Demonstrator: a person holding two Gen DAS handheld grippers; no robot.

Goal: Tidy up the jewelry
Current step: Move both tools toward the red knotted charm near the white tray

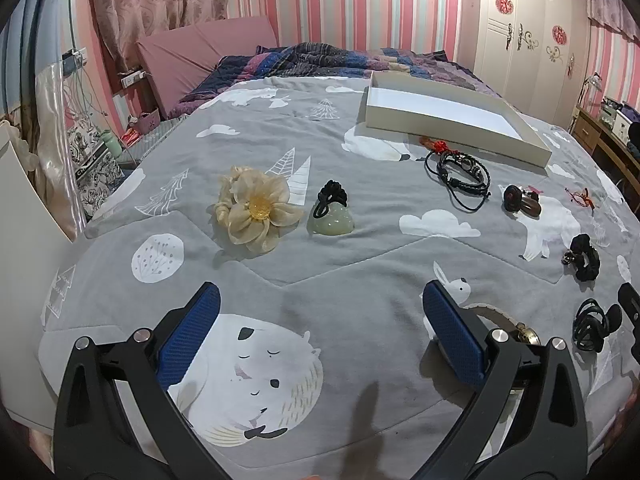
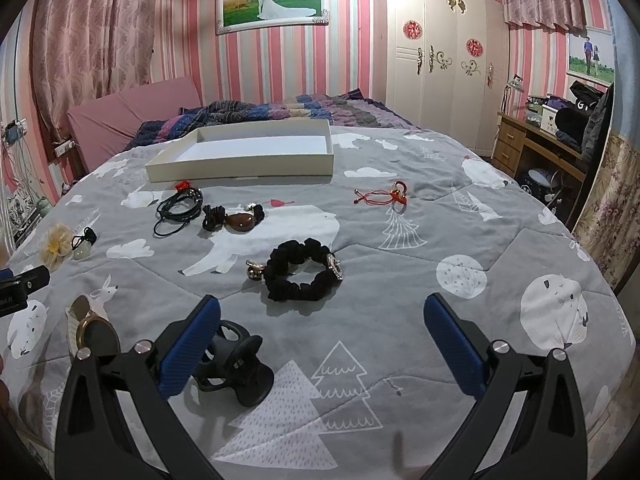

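Jewelry lies spread on a grey bedspread (image 1: 340, 256). In the left wrist view I see a cream flower scrunchie (image 1: 256, 208), a jade pendant on a black cord (image 1: 331, 219), black braided bracelets (image 1: 464, 174), a brown pendant (image 1: 522, 202), a black scrunchie (image 1: 586, 258) and a black hair claw (image 1: 594, 324). A white tray (image 1: 452, 120) lies beyond them, nothing in it. My left gripper (image 1: 320, 320) is open and empty above the bedspread. My right gripper (image 2: 320, 322) is open and empty; the hair claw (image 2: 236, 364) lies by its left finger, the black scrunchie (image 2: 302, 274) just ahead. A red cord bracelet (image 2: 384, 194) lies farther off.
A watch (image 2: 90, 326) lies at the near left in the right wrist view. A folded quilt (image 2: 280, 112) and a pink headboard (image 1: 208, 56) are behind the tray (image 2: 244, 154). A wardrobe (image 2: 440, 52) and a desk (image 2: 536, 140) stand to the right.
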